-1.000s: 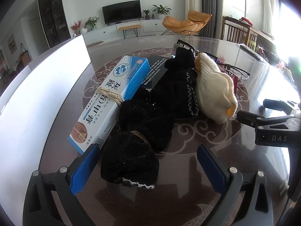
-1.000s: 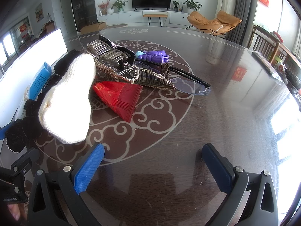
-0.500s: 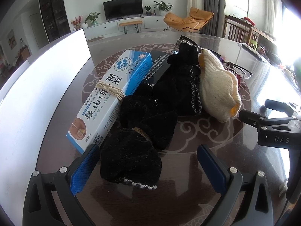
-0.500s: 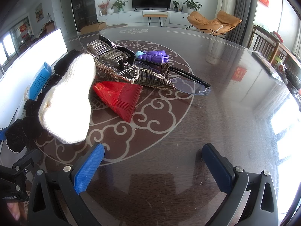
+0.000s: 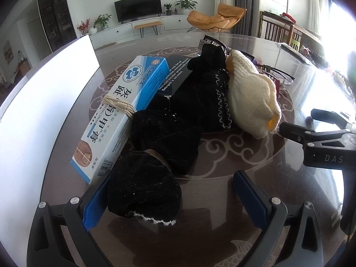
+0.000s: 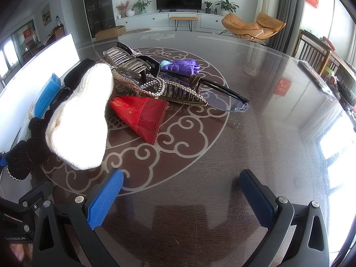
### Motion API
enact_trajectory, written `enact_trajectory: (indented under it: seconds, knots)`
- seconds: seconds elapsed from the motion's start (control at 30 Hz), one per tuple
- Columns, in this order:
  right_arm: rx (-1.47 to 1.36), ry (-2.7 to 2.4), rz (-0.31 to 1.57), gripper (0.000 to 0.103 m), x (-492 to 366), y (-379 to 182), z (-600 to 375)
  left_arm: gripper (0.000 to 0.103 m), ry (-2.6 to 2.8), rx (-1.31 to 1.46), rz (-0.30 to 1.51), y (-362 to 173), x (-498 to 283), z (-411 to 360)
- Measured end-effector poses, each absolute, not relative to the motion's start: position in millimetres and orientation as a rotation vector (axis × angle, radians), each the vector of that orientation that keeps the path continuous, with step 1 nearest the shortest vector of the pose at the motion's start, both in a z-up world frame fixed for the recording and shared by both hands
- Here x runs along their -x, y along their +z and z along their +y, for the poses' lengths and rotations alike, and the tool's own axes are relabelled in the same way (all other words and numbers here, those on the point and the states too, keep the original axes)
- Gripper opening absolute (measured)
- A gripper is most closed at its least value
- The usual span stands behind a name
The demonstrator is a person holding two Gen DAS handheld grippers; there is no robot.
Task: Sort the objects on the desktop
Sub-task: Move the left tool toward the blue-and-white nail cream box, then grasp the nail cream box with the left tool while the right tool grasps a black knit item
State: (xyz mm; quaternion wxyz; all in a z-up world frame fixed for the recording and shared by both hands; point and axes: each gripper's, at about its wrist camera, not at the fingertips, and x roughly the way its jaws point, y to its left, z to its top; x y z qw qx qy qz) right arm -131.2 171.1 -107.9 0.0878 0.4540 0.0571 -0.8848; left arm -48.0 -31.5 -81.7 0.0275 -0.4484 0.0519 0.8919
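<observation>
A: So, what lies ahead of the grippers?

B: A glossy dark table (image 6: 255,133) with a pale swirl inlay, and a flat white board (image 5: 44,102) to the left. Ahead of the left gripper (image 5: 171,198) is a long blue-and-white carton (image 5: 124,113) bound with twine; against it lie fuzzy black socks (image 5: 164,138) and a knitted cream sock (image 5: 251,98).

A: And the right gripper (image 6: 180,198)?

B: Spread wide, holding nothing, hovering over bare table. Ahead-left are a ridged red wedge (image 6: 142,113), rhinestone combs (image 6: 178,91), glasses (image 6: 224,98) and a purple toy (image 6: 182,65).

A: Any change?

B: The left gripper has crept forward: the nearest sock end now sits between its open fingers, against the left pad (image 5: 98,202), ungrasped.
</observation>
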Motion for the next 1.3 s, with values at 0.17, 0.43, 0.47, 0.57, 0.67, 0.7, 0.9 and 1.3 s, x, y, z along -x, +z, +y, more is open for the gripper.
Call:
enact_trajectory:
  seconds: [0.17, 0.43, 0.47, 0.57, 0.67, 0.7, 0.9, 1.3]
  knots:
    - [-1.352, -2.634, 0.170, 0.103, 131.2, -107.8, 171.0, 0.103, 2.756, 1.376, 0.123, -80.3, 45.5, -35.9]
    - [-1.352, -2.634, 0.170, 0.103, 131.1, -107.8, 171.1, 0.103, 2.711, 1.389, 0.035, -80.7, 23.6, -70.5]
    - [-1.352, -2.634, 0.170, 0.103, 131.2, -107.8, 171.1, 0.103, 2.714, 1.393, 0.046, -81.5, 19.1, -76.4]
    - [-1.352, -2.634, 0.170, 0.103, 131.2, -107.8, 171.1, 0.103, 2.704, 1.412, 0.026, -78.2, 13.9, -92.4]
    - [-1.352, -2.634, 0.170, 0.103, 131.2, -107.8, 171.1, 0.103, 2.718, 1.348, -0.026, -59.2, 14.6, -104.3]
    - [-1.352, -2.634, 0.170, 0.103, 131.3, -107.8, 171.3, 0.103, 2.717, 1.328, -0.029, -52.0, 17.1, -106.5]
    - [-1.352, -2.634, 0.170, 0.103, 131.2, -107.8, 171.1, 0.103, 2.763, 1.227, -0.008, -10.3, 50.2, -118.3]
    - [-1.351, -2.634, 0.170, 0.103, 131.1, -107.8, 171.1, 0.101, 2.531, 1.484, 0.023, -65.8, 131.2, -92.3]
